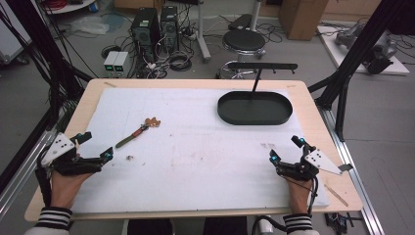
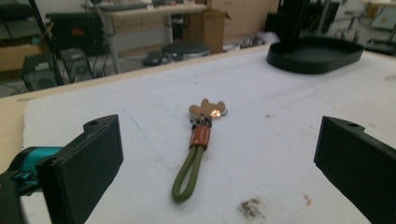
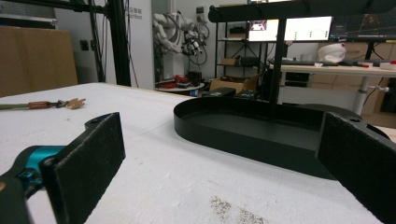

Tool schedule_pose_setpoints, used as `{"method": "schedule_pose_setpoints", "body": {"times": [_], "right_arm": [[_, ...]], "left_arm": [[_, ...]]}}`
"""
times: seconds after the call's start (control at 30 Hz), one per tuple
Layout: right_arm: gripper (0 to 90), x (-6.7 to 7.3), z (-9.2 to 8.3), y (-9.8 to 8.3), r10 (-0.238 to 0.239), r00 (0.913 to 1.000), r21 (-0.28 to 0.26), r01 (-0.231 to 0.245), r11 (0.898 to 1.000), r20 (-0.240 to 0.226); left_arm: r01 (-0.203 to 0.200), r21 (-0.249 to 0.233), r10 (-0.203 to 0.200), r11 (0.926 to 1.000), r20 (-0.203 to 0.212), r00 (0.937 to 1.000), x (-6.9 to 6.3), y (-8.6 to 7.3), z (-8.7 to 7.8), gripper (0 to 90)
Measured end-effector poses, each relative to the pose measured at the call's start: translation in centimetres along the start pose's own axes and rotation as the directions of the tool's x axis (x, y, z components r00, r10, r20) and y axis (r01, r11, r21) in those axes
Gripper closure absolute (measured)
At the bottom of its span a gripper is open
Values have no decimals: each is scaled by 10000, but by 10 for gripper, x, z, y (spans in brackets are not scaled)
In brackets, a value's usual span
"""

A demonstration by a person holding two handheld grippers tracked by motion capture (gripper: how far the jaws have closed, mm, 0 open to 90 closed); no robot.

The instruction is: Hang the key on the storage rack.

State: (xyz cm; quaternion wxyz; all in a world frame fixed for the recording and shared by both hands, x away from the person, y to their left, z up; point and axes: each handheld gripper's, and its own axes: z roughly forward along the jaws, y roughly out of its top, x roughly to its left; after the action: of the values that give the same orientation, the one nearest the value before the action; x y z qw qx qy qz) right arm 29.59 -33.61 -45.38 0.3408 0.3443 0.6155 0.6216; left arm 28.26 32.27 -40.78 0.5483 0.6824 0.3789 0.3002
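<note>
A keychain point(image 1: 138, 130) lies on the white mat, left of centre: an olive green cord loop, a brown leather band and a small copper charm point(image 2: 208, 109) at its far end. In the left gripper view the keychain point(image 2: 194, 158) lies just ahead, between the jaws. My left gripper point(image 1: 97, 146) rests open at the table's left edge, a short way from the cord's near end. A black oval tray point(image 1: 254, 108) with an upright T-shaped stand point(image 1: 261, 67) sits at the back right. My right gripper point(image 1: 286, 148) rests open at the front right, facing the tray point(image 3: 261, 133).
The white mat point(image 1: 195, 161) covers most of the wooden table point(image 1: 93, 90). A dark smudge point(image 1: 129, 157) marks the mat near the left gripper. Beyond the table stand a stool point(image 1: 243, 41), computer towers point(image 1: 147, 29) and black frame posts at both sides.
</note>
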Motion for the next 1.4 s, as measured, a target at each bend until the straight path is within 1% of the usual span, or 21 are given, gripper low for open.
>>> {"method": "schedule_pose_setpoints", "body": {"times": [0.03, 0.33, 0.4, 0.53, 0.6, 0.73, 0.83, 0.87, 0.9, 0.93, 0.97, 1.03, 1.07, 1.1, 1.13, 1.17, 1.2, 1.23, 1.3, 1.33, 1.4], "right_arm": [[3, 0, 0, 0, 24, 10000, 3, -24, 10000, 3], [3, 0, 0, 0, -3, 10000, 5, 3, 10000, 24], [3, 0, 0, 0, -22, 10000, -14, 22, 10000, 17], [3, 0, 0, 0, 25, 10000, -25, -25, 10000, 18], [3, 0, 0, 0, 104, 9999, 0, -104, 9999, 19], [3, 0, 0, 0, 97, 10000, 5, -97, 10000, 9], [3, 0, 0, 0, 124, 9999, 10, -124, 9999, 11], [3, 0, 0, 0, 86, 10000, -9, -86, 10000, 17], [3, 0, 0, 0, 86, 10000, -13, -86, 10000, 12], [3, 0, 0, 0, 83, 10000, -10, -83, 10000, 13], [3, 0, 0, 0, 119, 9999, 12, -119, 9999, 16], [3, 0, 0, 0, 117, 9999, 9, -117, 9999, 10], [3, 0, 0, 0, 118, 9999, 10, -118, 9999, 10], [3, 0, 0, 0, 122, 9999, 10, -122, 9999, 10], [3, 0, 0, 0, 121, 9999, 10, -121, 9999, 12], [3, 0, 0, 0, 118, 9999, 9, -118, 9999, 9], [3, 0, 0, 0, 121, 9999, 5, -121, 9999, 4], [3, 0, 0, 0, 126, 9999, 14, -126, 9999, 11], [3, 0, 0, 0, 134, 9999, 16, -134, 9999, 9], [3, 0, 0, 0, 134, 9999, 16, -134, 9999, 9], [3, 0, 0, 0, 127, 9999, 7, -127, 9999, 8]], "left_arm": [[-192, 460, 194, 9988, -41, 9998, 4, 6, 1, 17], [-405, 1374, 410, 9897, -5, 9992, 22, 33, 10, 17], [-493, 1844, 466, 9816, 189, 9987, 27, 41, 17, 17], [-606, 2192, 555, 9738, 294, 9980, 32, 47, 24, 17], [-573, 2593, 470, 9641, 460, 9978, 35, 49, 30, 17], [-1112, 3459, 936, 9317, 671, 9933, 39, 52, 43, 17], [-1214, 4395, 928, 8900, 861, 9920, 42, 54, 57, 17], [-1214, 4395, 928, 8900, 861, 9920, 42, 54, 57, 17], [-1333, 4713, 983, 8719, 982, 9903, 43, 55, 63, 17], [-1410, 4836, 1049, 8639, 1011, 9893, 42, 56, 66, 17], [-1410, 4836, 1049, 8639, 1011, 9893, 42, 56, 66, 17], [-1499, 5114, 1104, 8461, 1070, 9881, 43, 56, 72, 17], [-1568, 5458, 1106, 8231, 1169, 9870, 44, 57, 77, 17], [-1596, 5601, 1106, 8129, 1205, 9865, 44, 57, 80, 17], [-1596, 5717, 1044, 8048, 1284, 9862, 44, 58, 82, 17], [-1596, 5717, 1044, 8048, 1284, 9862, 44, 58, 82, 17], [-1677, 5920, 1071, 7883, 1364, 9848, 44, 59, 87, 17], [-1677, 5920, 1071, 7883, 1364, 9848, 44, 59, 87, 17], [-1950, 6256, 1277, 7554, 1513, 9802, 42, 58, 94, 21], [-1950, 6256, 1277, 7554, 1513, 9802, 42, 58, 94, 34], [-2252, 6354, 1485, 7386, 1725, 9737, 40, 59, 99, 73]]}}
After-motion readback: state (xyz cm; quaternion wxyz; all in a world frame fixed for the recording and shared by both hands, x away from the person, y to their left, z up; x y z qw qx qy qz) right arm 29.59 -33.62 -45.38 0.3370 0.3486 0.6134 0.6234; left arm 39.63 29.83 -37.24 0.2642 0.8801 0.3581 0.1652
